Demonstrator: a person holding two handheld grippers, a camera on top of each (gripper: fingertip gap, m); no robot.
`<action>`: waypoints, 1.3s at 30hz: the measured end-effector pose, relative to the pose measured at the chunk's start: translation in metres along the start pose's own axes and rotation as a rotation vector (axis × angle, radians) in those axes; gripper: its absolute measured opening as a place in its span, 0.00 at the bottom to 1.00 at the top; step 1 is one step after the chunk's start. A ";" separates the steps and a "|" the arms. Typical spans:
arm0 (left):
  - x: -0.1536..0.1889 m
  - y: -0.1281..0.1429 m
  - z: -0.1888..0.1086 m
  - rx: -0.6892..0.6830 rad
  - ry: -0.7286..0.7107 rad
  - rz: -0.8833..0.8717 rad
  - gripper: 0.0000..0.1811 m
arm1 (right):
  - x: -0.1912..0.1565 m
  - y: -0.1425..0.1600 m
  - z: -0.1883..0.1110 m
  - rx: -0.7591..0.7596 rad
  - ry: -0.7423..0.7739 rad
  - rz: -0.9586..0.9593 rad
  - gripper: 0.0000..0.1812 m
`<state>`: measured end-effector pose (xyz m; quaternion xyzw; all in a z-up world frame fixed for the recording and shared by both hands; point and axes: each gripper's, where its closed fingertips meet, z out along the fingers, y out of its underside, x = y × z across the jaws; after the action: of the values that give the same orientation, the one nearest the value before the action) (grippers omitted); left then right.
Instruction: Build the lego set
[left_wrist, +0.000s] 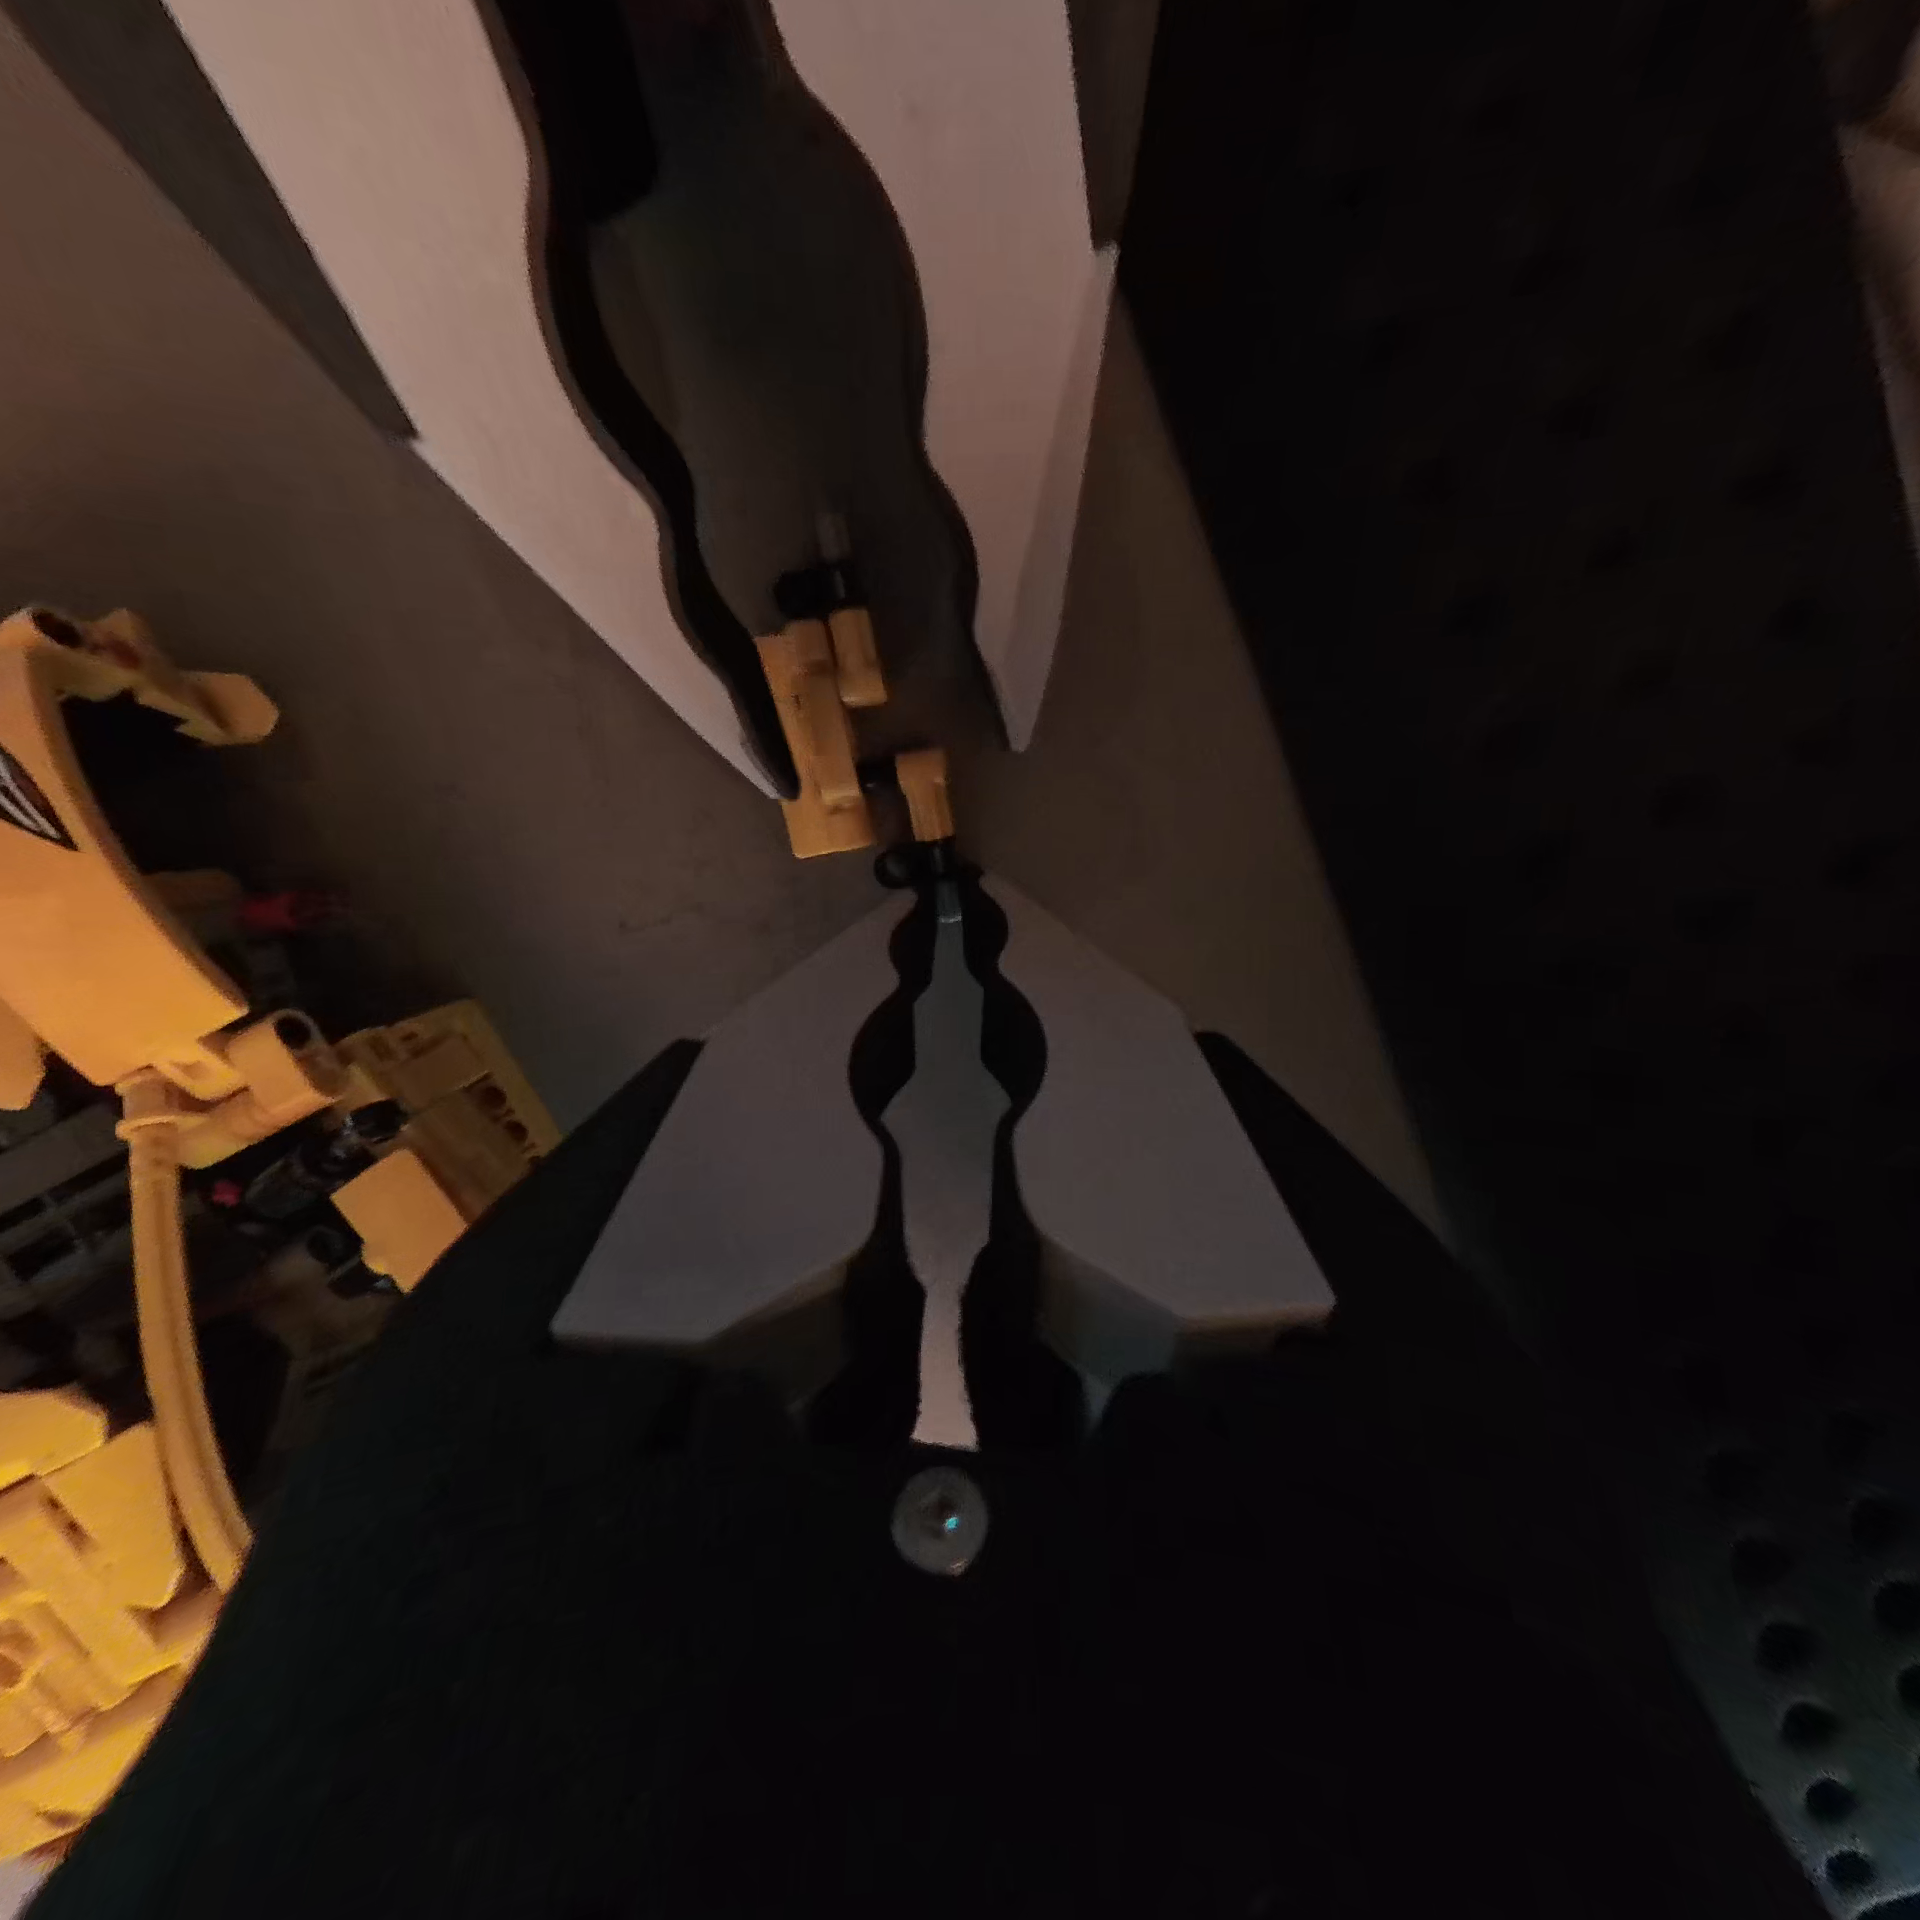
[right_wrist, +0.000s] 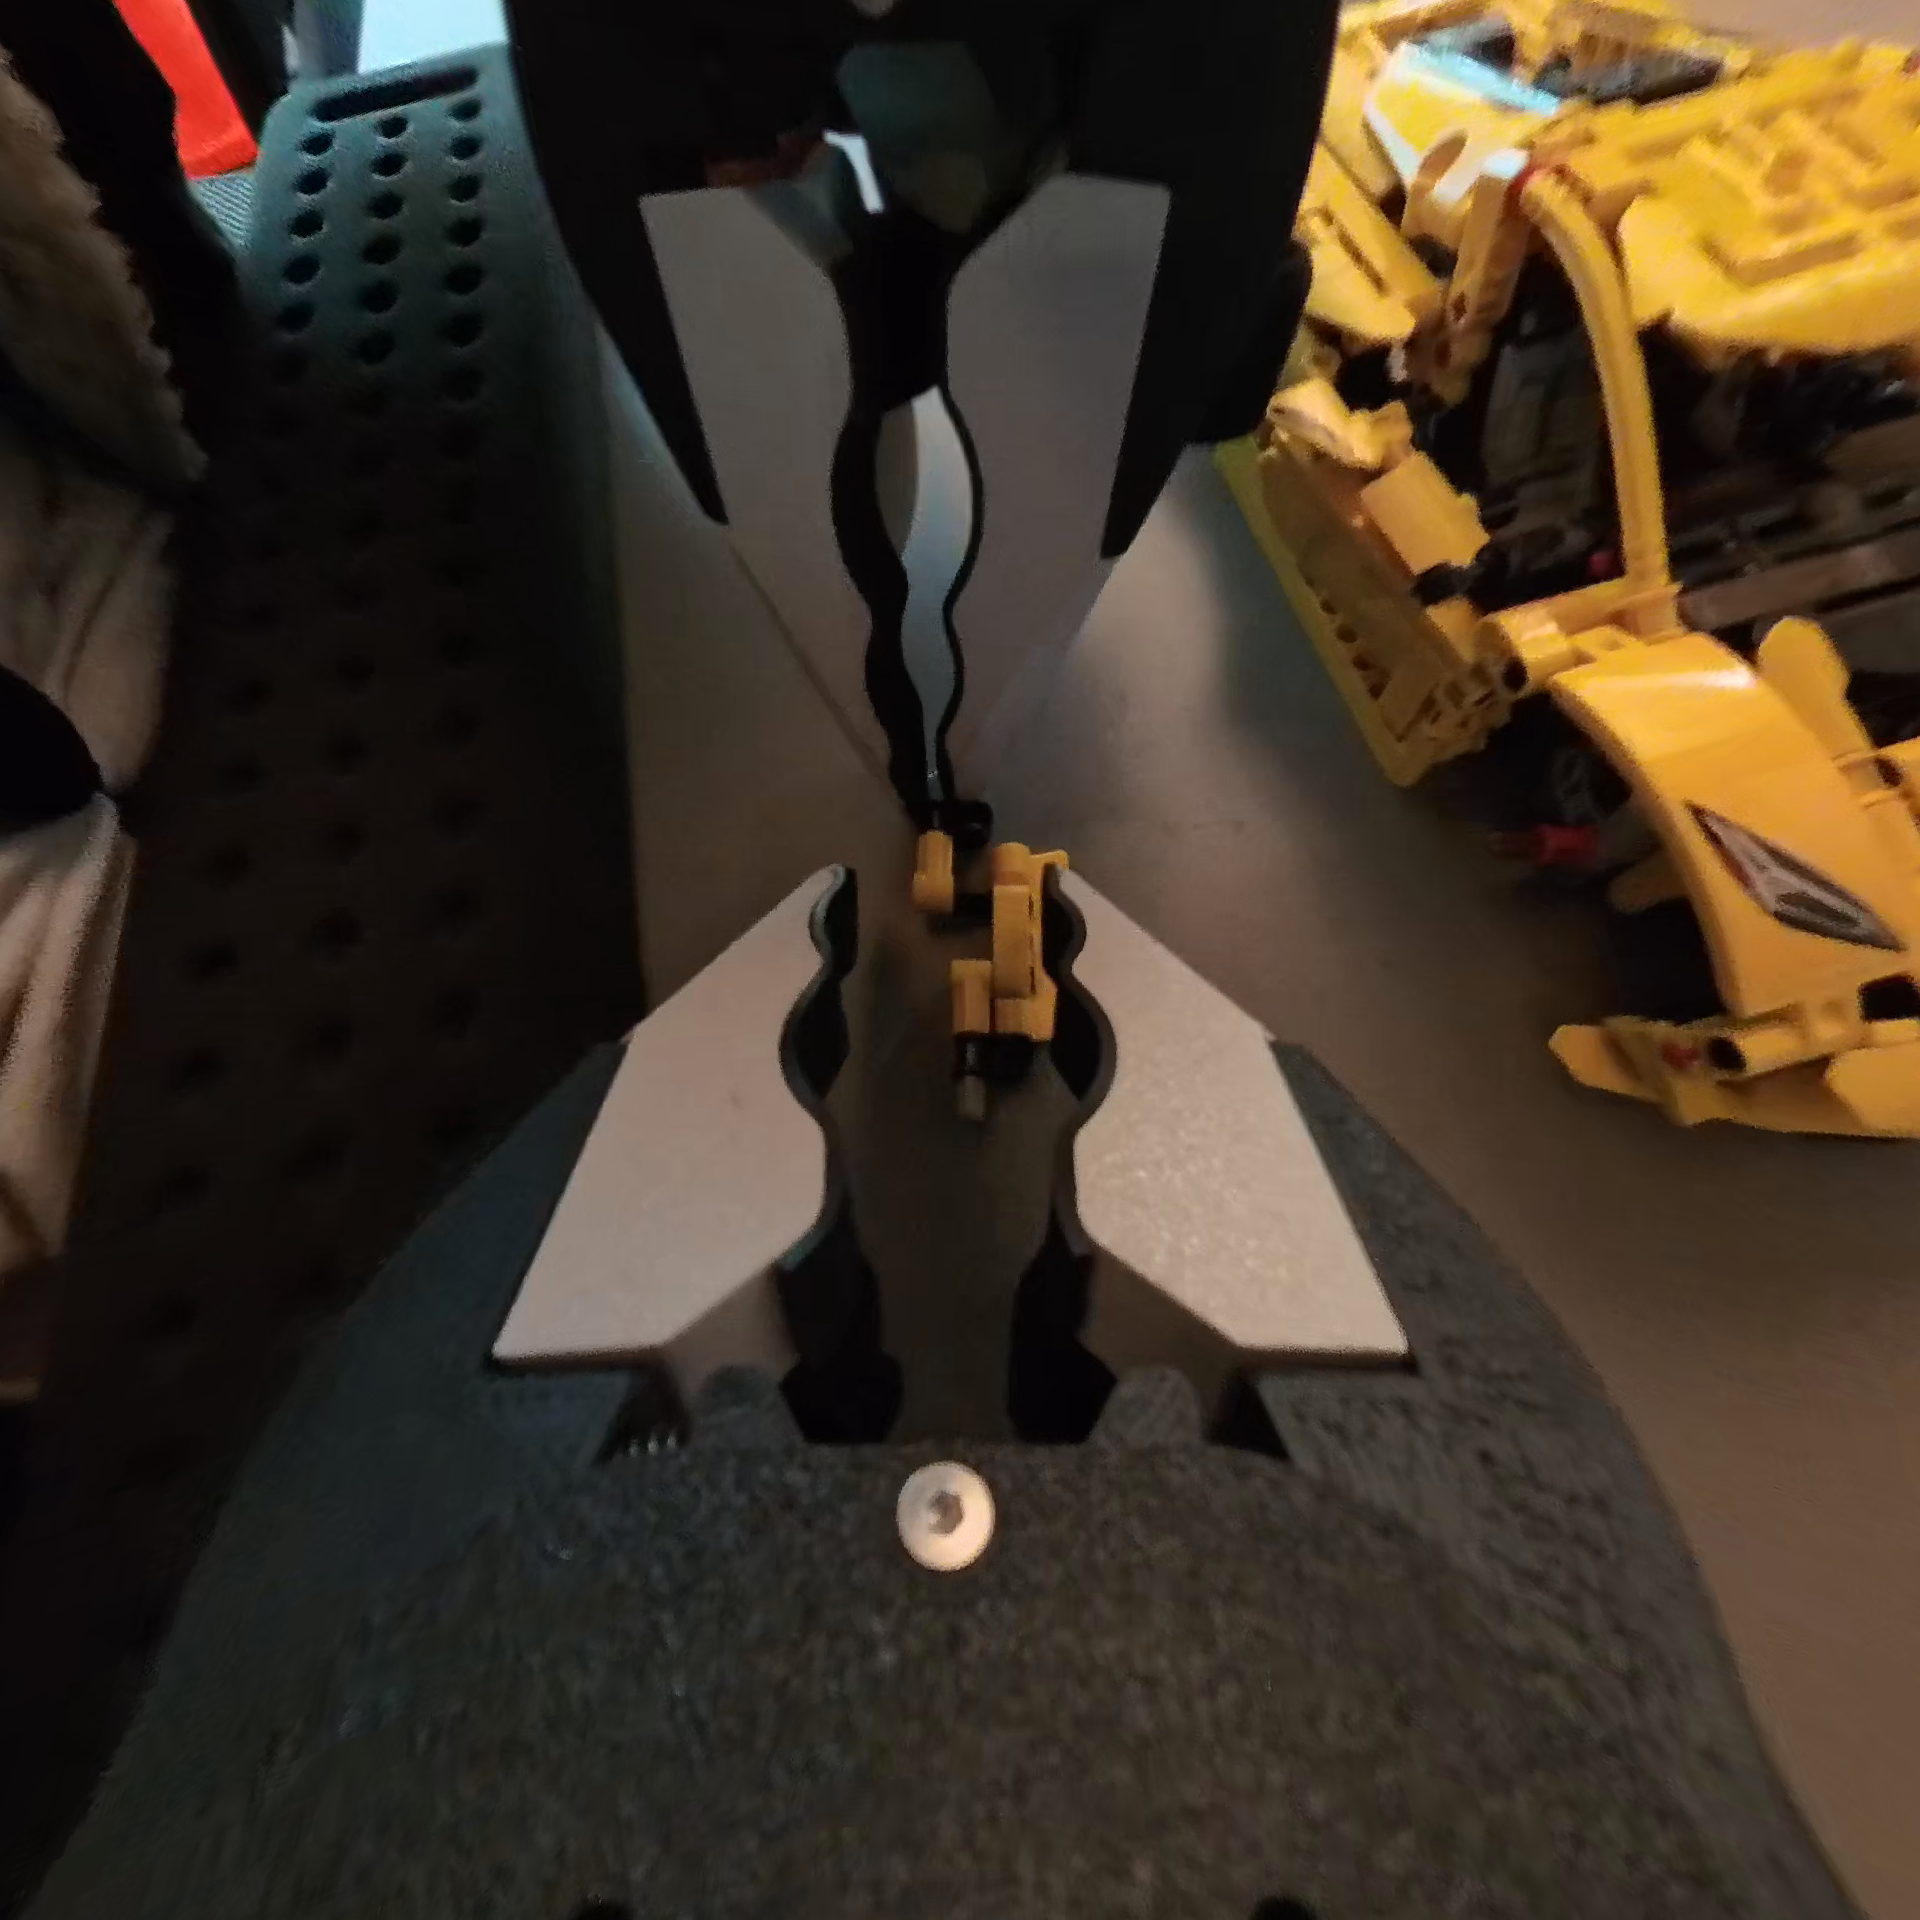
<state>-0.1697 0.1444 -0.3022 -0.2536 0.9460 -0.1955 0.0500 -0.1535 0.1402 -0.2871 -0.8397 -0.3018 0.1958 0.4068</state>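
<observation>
Holding a small yellow sub-assembly (right_wrist: 1003, 940) up in the air between both grippers, well above the grey counter (right_wrist: 1455, 1351), not resting on anything. The right gripper (right_wrist: 951, 904) has its fingers (right_wrist: 717, 1122) set fairly narrow, and the yellow piece sits against the inner edge of the right-hand finger; I can't tell for sure if the other finger is touching it, so it may only be loosely cradled. The left gripper (left_wrist: 945, 883) comes in from the opposite side, tip to tip, with its fingers nearly closed on the thin black pin end (left_wrist: 914, 864) of the assembly.

Key relation: the piece's long axis runs along the line joining the two grippers, with the black pin end pointing at the left one and the grey axle tip (right_wrist: 971, 1096) pointing back into the right one. So any push or pull should probably go straight along that line, otherwise the pin could cock sideways.

Around it: the big yellow lego car (right_wrist: 1621, 540) sits on the counter off to the right gripper's right side, clear of the work. A dark perforated chair seat (right_wrist: 343, 520) is beyond the counter edge on the other side. Nothing in the way between the fingers
</observation>
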 end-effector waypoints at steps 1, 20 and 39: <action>0.001 0.000 0.000 -0.005 -0.009 0.013 0.02 | -0.001 -0.001 -0.002 0.009 0.006 -0.020 0.19; -0.001 -0.001 0.001 -0.026 -0.012 -0.082 0.03 | 0.007 0.014 0.002 -0.084 0.136 -0.132 0.09; -0.003 -0.007 0.003 -0.022 -0.280 -0.127 0.02 | 0.009 0.012 0.000 -0.052 0.026 0.140 0.13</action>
<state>-0.1633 0.1392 -0.3018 -0.3383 0.9139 -0.1508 0.1660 -0.1426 0.1399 -0.2974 -0.8715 -0.2421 0.2047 0.3742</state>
